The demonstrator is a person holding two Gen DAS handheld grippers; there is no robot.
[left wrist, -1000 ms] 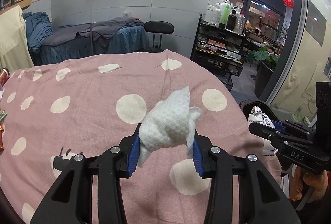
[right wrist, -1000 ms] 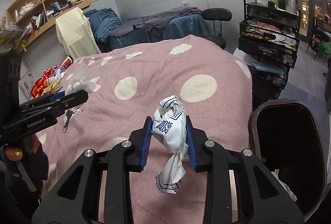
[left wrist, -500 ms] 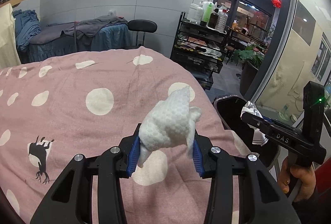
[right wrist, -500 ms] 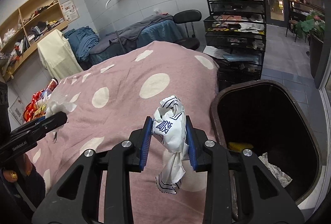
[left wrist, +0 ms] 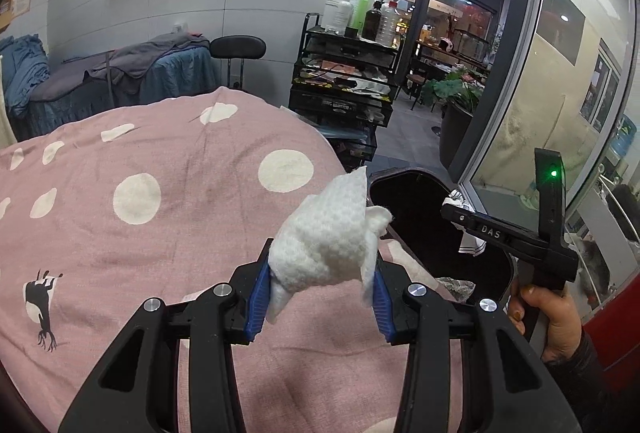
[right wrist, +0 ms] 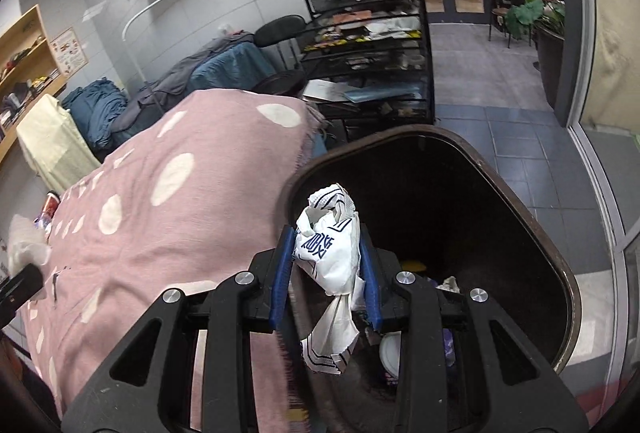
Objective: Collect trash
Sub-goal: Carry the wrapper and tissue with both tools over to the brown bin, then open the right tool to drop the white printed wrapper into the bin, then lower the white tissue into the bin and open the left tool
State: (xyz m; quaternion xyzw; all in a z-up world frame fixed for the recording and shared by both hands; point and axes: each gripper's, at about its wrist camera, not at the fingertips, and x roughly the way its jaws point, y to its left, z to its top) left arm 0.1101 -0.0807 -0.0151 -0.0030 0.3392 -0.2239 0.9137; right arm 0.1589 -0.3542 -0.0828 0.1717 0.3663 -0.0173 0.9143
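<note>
trash is in both tools and not yet dropped: the left gripper (left wrist: 320,307) is clamped on a crumpled white tissue (left wrist: 330,237) over the pink dotted blanket (left wrist: 160,217), and the right gripper (right wrist: 325,273) pinches a printed white wrapper (right wrist: 330,253) above the dark bin (right wrist: 552,245), which already holds a few scraps. judging by this, the wrapper looks ready to release, with open room inside the rim. the tissue has yet to cross the blanket's edge, and the right tool stands between it and the bin.

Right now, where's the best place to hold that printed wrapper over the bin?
Keep the sides of the crumpled upper bunch of the printed wrapper, where the right gripper pinches it; the twisted tail hanging toward the trash bin looks too limp.
</note>
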